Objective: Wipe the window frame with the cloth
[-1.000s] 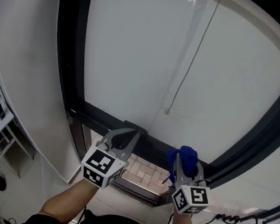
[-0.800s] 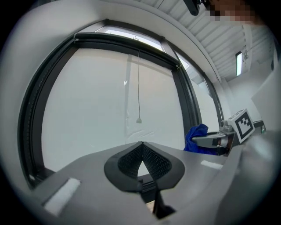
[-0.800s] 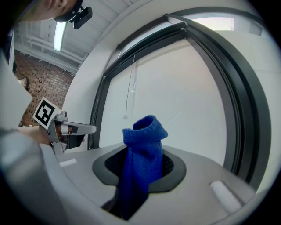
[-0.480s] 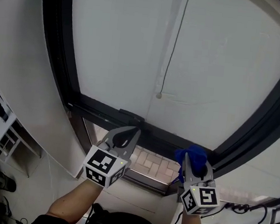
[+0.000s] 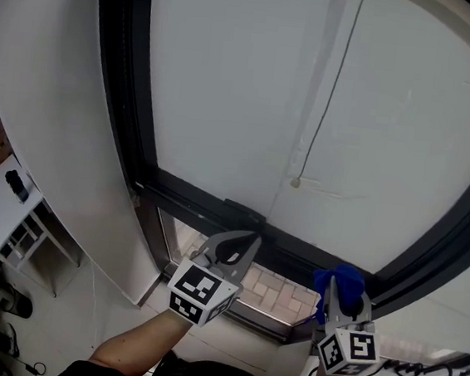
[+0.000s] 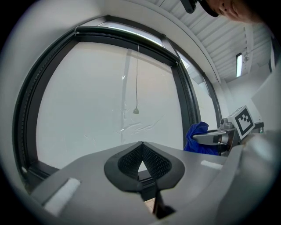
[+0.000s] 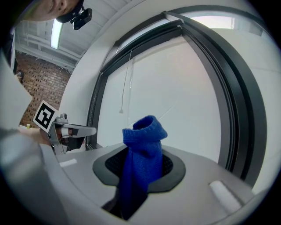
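A black window frame [image 5: 216, 209] borders a large white pane; its bottom rail runs left to right just beyond both grippers. My right gripper [image 5: 342, 293] is shut on a blue cloth [image 5: 340, 283], whose bunched end sticks out past the jaws [image 7: 145, 132] and sits close to the frame's lower right corner. My left gripper [image 5: 241, 246] is shut with nothing in it, its tips near the bottom rail [image 6: 149, 182]. In the left gripper view the cloth [image 6: 197, 137] shows at the right beside the frame's upright [image 6: 189, 105].
A thin pull cord with a small weight [image 5: 296, 182] hangs in front of the pane. White wall [image 5: 50, 122] curves along the left. A white shelf unit [image 5: 10, 218] stands low at the left. Cables [image 5: 416, 369] lie at the lower right. Paving bricks [image 5: 278, 292] show below the rail.
The view has swung back to the right and both grippers sit lower and further right in the picture. The cloth stays clamped in the right gripper; the left stays shut.
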A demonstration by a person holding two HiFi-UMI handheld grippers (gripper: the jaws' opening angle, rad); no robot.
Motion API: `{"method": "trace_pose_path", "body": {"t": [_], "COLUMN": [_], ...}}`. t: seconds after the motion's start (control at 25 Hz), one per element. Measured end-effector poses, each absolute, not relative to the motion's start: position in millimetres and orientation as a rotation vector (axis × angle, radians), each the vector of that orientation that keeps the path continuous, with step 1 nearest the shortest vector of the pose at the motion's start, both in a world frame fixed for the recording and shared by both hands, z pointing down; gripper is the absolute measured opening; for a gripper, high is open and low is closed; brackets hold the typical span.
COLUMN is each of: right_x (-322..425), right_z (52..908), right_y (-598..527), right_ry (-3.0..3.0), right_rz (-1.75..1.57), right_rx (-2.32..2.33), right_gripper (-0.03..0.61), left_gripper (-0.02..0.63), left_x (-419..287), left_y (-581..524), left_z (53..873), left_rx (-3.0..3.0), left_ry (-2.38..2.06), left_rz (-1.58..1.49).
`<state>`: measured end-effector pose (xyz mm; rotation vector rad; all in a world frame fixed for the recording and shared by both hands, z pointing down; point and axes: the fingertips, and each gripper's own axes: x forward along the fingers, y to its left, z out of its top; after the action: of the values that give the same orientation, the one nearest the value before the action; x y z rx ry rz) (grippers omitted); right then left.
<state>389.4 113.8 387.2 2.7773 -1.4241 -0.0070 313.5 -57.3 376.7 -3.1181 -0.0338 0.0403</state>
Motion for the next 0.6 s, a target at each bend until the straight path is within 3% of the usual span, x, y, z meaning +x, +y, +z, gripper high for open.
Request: {"method": "trace_pose_path", "body": {"t": [0.6], "right_x": [379.5], "right_z": [383.3], "right_y": [109.2], "right_ry": [-1.355], "right_rz": [-0.008], "right_rx": [2.799], "right_gripper": [0.11], "left_gripper": [-0.008], "left_x": [309.0], "left_y": [-61.6], "left_z": [375.2], "left_rx": [-3.127], "left_ry": [-0.117], "left_rz": [0.059]}}
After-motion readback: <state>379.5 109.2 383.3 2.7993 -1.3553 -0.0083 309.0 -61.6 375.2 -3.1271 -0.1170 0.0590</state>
